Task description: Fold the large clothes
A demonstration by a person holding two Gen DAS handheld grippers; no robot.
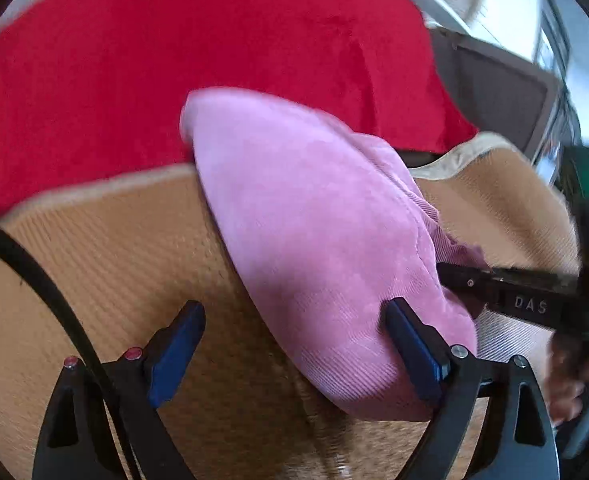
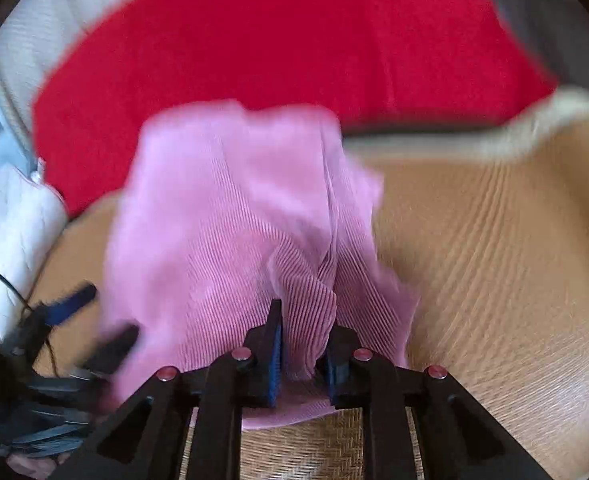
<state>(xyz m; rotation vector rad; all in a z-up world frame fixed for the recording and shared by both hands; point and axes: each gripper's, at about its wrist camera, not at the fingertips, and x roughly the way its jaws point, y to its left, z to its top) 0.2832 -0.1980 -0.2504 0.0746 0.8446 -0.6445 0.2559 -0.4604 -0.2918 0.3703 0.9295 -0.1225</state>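
Pink corduroy garment (image 1: pixel 318 240) is draped over the tan mat (image 1: pixel 106 248), its long axis toward the mat's far edge, with the left gripper (image 1: pixel 294 344) spread empty beside it and the right gripper (image 2: pixel 303 344) clamped on its near hem.

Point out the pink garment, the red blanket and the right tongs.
pink garment (image 1: pixel 314 220): left wrist view, its broad middle.
red blanket (image 2: pixel 294 40): right wrist view, its centre.
right tongs (image 2: pixel 304 356): right wrist view, between fingertips.
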